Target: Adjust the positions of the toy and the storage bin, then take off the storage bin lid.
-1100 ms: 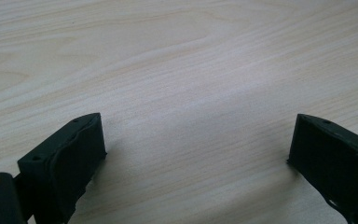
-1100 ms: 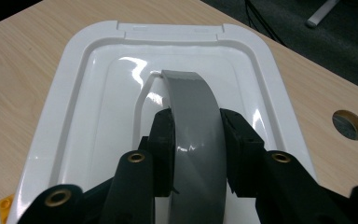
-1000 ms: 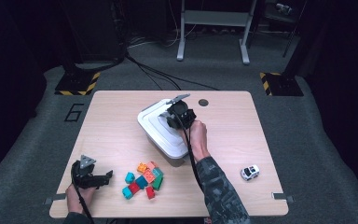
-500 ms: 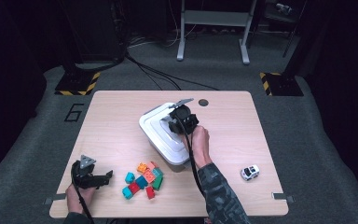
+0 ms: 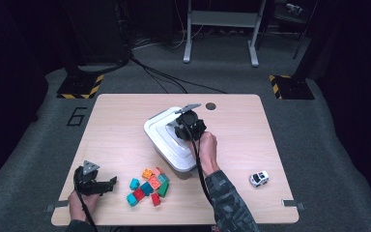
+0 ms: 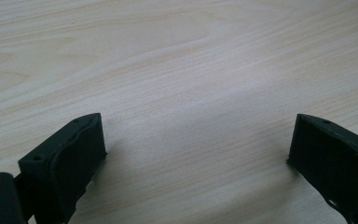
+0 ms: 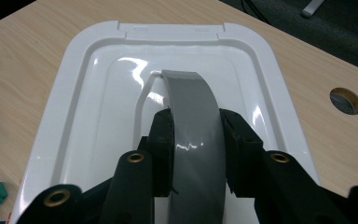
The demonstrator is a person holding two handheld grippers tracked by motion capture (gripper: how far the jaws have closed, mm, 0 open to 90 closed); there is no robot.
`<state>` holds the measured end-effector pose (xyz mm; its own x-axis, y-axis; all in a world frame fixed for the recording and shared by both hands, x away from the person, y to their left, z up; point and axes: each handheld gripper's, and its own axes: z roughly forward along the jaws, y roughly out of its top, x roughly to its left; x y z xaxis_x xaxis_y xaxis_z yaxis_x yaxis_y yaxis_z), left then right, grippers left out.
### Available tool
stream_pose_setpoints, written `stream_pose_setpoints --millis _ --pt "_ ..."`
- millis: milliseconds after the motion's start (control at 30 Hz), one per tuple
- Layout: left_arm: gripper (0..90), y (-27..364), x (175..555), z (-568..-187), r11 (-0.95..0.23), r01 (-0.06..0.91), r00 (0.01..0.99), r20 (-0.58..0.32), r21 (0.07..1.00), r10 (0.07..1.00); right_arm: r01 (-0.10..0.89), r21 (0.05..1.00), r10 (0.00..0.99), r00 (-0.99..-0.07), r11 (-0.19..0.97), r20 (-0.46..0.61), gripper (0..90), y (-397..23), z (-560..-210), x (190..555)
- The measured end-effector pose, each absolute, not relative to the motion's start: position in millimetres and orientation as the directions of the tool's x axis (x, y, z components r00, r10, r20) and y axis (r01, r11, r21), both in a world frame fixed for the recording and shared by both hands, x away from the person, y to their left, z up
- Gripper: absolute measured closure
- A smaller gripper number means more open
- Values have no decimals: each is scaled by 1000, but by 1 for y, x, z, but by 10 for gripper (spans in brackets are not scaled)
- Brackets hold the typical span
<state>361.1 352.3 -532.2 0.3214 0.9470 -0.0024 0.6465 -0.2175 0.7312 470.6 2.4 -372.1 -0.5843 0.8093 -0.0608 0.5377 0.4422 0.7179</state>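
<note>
High view: right gripper (image 5: pixel 187 126) sitting over white lidded box (image 5: pixel 160 129) at table (image 5: pixel 125 116) centre, hand behind it. Left gripper (image 5: pixel 107 183) lying near front left edge, jaws spread, nothing between. Coloured blocks (image 5: pixel 149 186) heaped just in front of box; toy car (image 5: pixel 259 178) well apart at right.

Left gripper view: jaws gaping wide over bare table wood (image 6: pixel 182 70).

Right gripper view: jaws pinching grey handle (image 7: pixel 196 140) on white lid (image 7: pixel 93 93), pads pressing both sides.

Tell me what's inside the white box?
I can't see inside: the white lid covers the white box. On top, the right gripper has its jaws shut on the lid's grey handle. The colourful blocks lie outside, on the table.
</note>
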Motion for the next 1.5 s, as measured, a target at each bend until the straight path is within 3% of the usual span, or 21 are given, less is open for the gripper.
stream_pose_setpoints --millis 833,1500 --pt "34 352 361 -532 -218 647 323 -3 731 947 464 777 814 -571 426 -106 674 -26 -328 472" --pt "35 352 362 -533 -213 644 316 -3 735 949 504 804 907 -408 317 -102 673 -101 -314 494"
